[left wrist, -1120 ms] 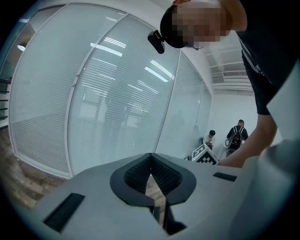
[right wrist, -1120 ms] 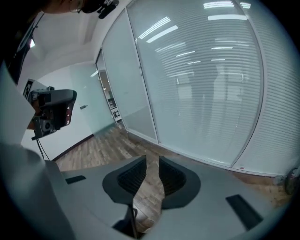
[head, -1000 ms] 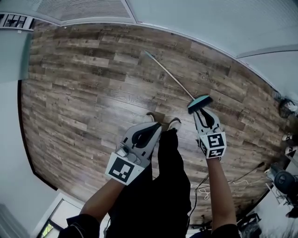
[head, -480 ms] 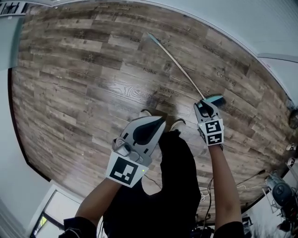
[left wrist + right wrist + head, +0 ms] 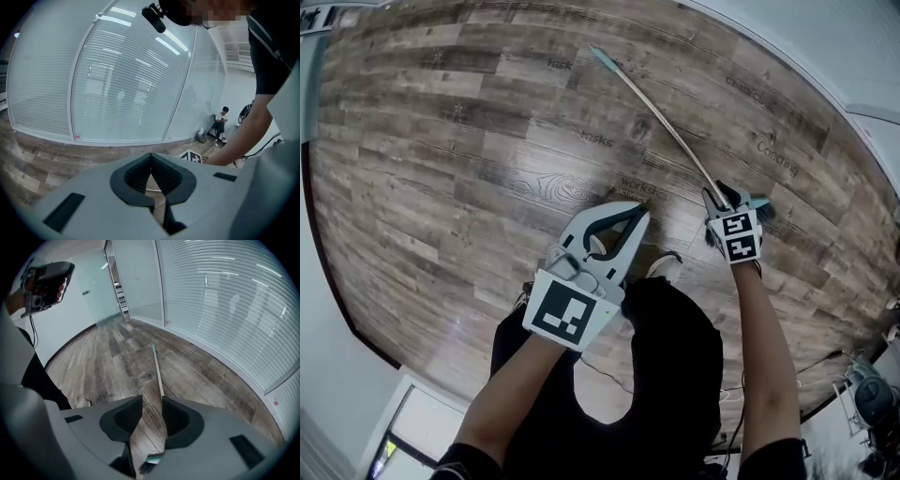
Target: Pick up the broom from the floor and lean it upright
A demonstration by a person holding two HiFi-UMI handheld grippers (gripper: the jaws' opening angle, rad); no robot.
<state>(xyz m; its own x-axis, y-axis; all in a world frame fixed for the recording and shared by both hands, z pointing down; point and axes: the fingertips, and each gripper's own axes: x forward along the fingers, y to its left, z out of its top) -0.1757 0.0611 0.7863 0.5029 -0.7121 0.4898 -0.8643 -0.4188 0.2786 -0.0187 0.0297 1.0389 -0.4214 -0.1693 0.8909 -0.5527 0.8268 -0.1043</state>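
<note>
Wood floor [image 5: 441, 141] open round broom [image 5: 666, 131]; right gripper [image 5: 722, 192] jaws just parted astride it (left gripper [image 5: 639, 212] jaws together).

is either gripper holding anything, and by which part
Nothing held. The right gripper's fingers have just been opening, over the broom's handle on the floor; left gripper shut, empty.

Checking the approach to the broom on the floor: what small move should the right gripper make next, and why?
Probably lower the right gripper so the broom handle sits centred between its jaws. They have just been opening and stand apart, gripping nothing; the handle lies on the floor along one jaw's inner edge.
</note>
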